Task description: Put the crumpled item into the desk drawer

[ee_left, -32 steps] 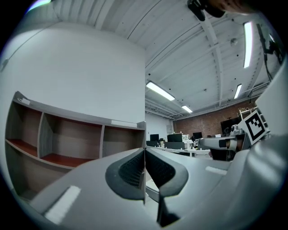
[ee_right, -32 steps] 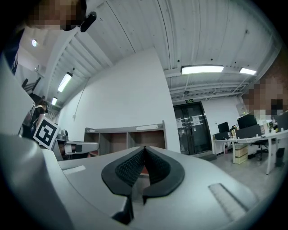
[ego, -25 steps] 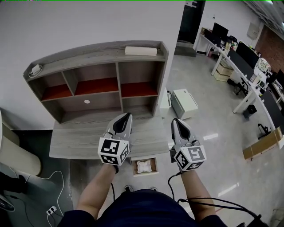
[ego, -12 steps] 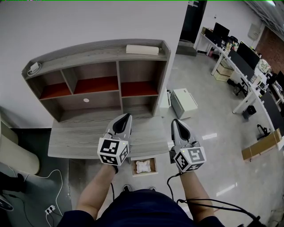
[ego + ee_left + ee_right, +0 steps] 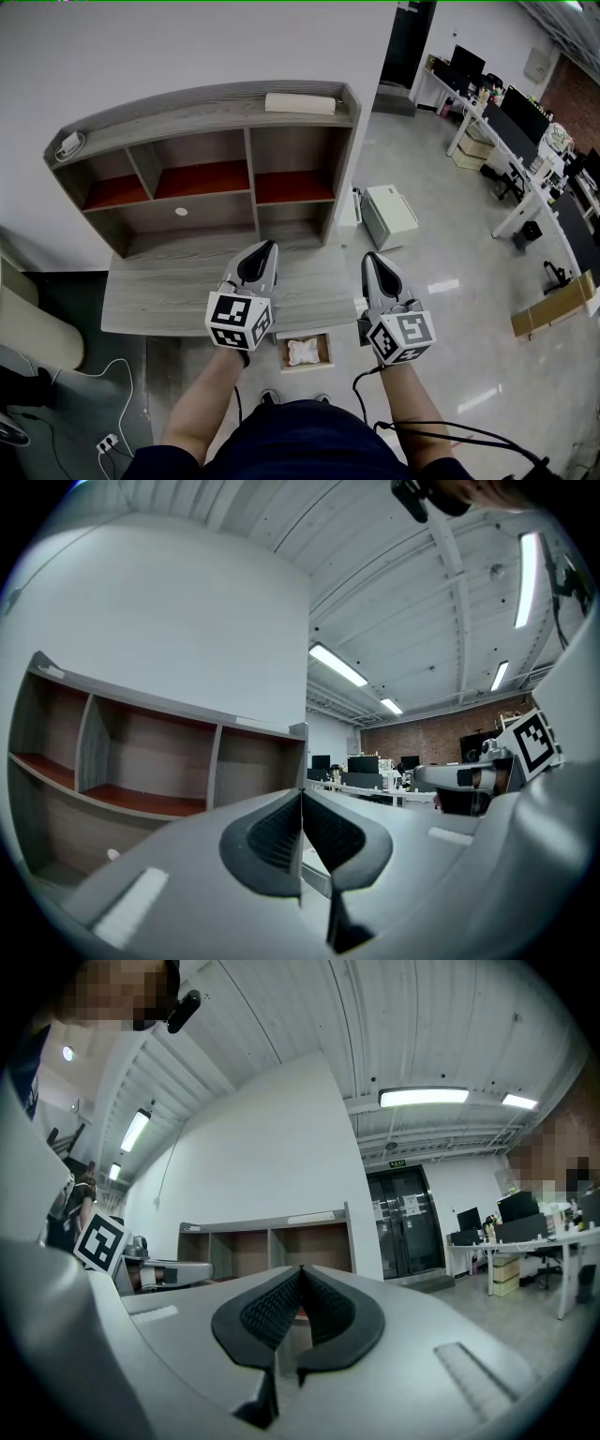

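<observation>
In the head view a white crumpled item lies inside the open wooden drawer under the front edge of the grey desk. My left gripper hovers above the desk, just left of the drawer, jaws shut and empty. My right gripper is held level beside it, over the desk's right end, also shut with nothing between its pads. Both point away from me toward the shelf unit. In the left gripper view the pads meet; in the right gripper view the pads meet too.
A grey hutch with red-lined cubbies stands at the back of the desk, a white roll on top. A white box sits on the floor to the right. Cables trail on the floor at left; office desks stand far right.
Almost nothing: the head view shifted very slightly. Both grippers stay shut in the same place, and the crumpled item stays in the drawer.
</observation>
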Tool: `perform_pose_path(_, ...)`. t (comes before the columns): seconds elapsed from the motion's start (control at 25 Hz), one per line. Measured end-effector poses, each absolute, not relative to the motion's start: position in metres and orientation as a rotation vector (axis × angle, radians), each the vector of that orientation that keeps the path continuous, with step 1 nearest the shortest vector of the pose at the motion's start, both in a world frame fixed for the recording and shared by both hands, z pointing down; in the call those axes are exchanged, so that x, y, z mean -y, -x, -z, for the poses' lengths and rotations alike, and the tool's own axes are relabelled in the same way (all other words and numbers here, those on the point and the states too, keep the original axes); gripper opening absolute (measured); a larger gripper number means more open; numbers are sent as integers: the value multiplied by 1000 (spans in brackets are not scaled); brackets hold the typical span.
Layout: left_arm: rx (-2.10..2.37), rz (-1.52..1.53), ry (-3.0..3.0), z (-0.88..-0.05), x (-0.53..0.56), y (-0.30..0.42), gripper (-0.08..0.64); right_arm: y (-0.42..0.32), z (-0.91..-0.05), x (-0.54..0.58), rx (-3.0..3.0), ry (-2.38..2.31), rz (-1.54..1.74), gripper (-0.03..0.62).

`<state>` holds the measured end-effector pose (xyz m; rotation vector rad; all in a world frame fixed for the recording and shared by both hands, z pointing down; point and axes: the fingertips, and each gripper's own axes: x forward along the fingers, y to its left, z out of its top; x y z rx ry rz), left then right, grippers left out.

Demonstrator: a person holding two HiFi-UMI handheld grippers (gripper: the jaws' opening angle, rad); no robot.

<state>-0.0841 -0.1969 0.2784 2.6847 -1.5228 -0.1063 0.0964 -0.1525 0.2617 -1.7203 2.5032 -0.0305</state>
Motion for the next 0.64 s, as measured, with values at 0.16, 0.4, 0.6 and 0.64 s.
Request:
perform_pose_path(0.16, 1509, 110, -2679, -280, 197, 84, 6, -96, -263, 154, -2508, 1725, 30, 6)
perform_pose_path(0.4, 1507, 120, -2679, -279, 199, 87, 6, -93, -263, 156, -2511, 1727, 26, 6)
perform_pose_path(0.6, 1505, 116, -2666, -284, 201, 91, 6, -89, -266, 157, -2514, 1731, 36, 6)
perform_pose_path(0.64, 1503, 115, -2664, -285, 201, 92, 6, -88, -267, 157, -2514, 1733, 37, 6)
